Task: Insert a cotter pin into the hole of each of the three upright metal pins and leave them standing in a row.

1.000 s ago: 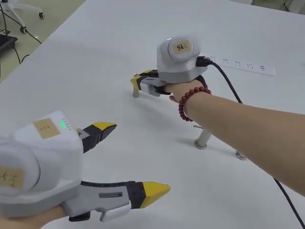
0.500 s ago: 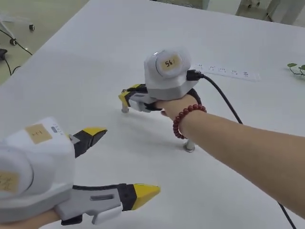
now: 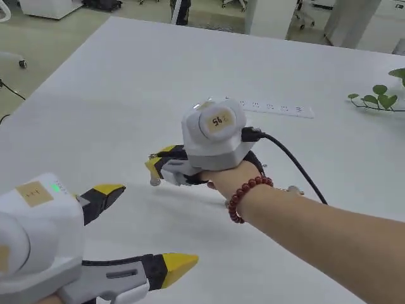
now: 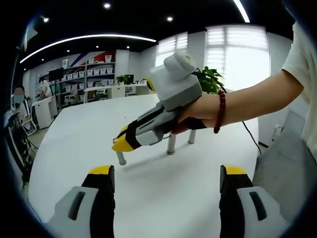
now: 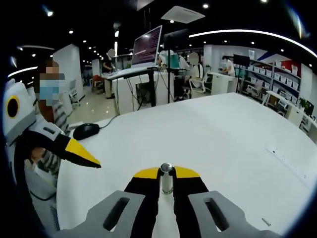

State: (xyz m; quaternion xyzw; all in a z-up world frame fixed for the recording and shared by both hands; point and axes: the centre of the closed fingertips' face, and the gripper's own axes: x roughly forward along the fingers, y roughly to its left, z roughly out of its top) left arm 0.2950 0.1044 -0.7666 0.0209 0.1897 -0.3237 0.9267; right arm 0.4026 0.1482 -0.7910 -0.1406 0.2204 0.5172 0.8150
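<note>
Right gripper [image 3: 154,167] jaws closed, left gripper [image 3: 152,223] jaws apart.

Shiny metal pin [image 5: 166,179], matt tbl [image 3: 126,82]

Noted pin [image 5: 166,181] between right gripper [image 3: 155,166] jaws, head-view centre; left gripper [image 3: 147,225] lower left; power strip [image 3: 272,107] on table [image 3: 126,82], upper right.

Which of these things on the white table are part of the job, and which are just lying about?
Part of the job:
- upright metal pins, three in a row
- right gripper, shut on the end pin
- left gripper, open

Just lying about:
- power strip
- plant sprig
- computer mouse
</note>
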